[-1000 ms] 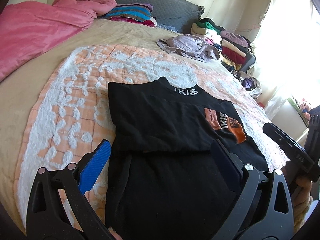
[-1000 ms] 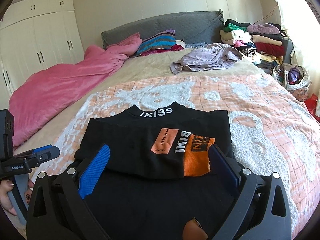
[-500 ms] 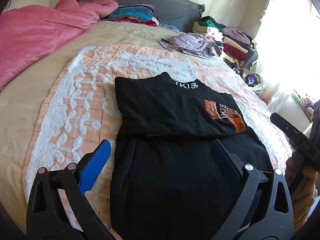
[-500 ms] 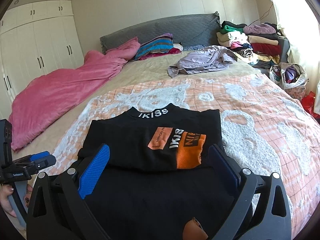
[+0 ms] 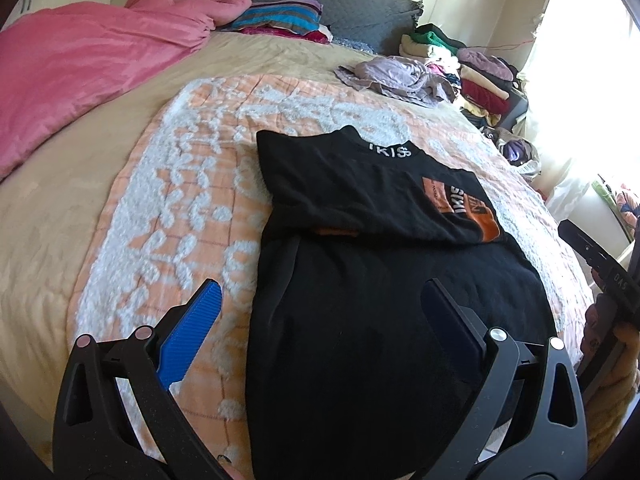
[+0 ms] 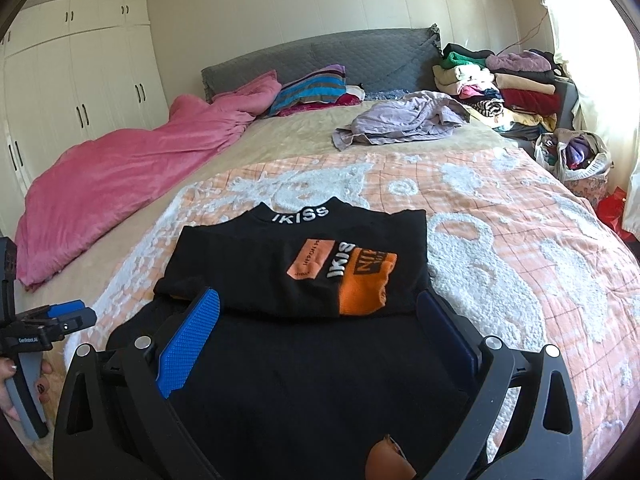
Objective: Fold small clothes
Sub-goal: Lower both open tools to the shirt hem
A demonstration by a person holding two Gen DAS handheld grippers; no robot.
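A black top (image 5: 360,200) with an orange print and white "IKISS" lettering lies on the orange-and-white blanket (image 5: 180,200). Its upper half is folded down over the plain black lower half (image 5: 380,340). My left gripper (image 5: 322,292) hangs open over the lower left part, holding nothing. In the right wrist view the same top (image 6: 280,252) lies straight ahead, and my right gripper (image 6: 318,300) is open above its lower half, also with nothing in it. The right gripper (image 5: 592,248) shows at the left view's right edge, and the left gripper (image 6: 60,316) at the right view's left edge.
A pink duvet (image 6: 120,168) covers the bed's left side. A crumpled lilac garment (image 6: 404,120) lies near the grey headboard (image 6: 320,56). Stacked folded clothes (image 6: 500,84) and a bag of clothes (image 6: 576,156) stand beside the bed at right. White wardrobes (image 6: 80,80) line the left wall.
Both grippers have drawn back from the top and stay open, so the top now looks farther off and more of the bed shows. The top has not moved.
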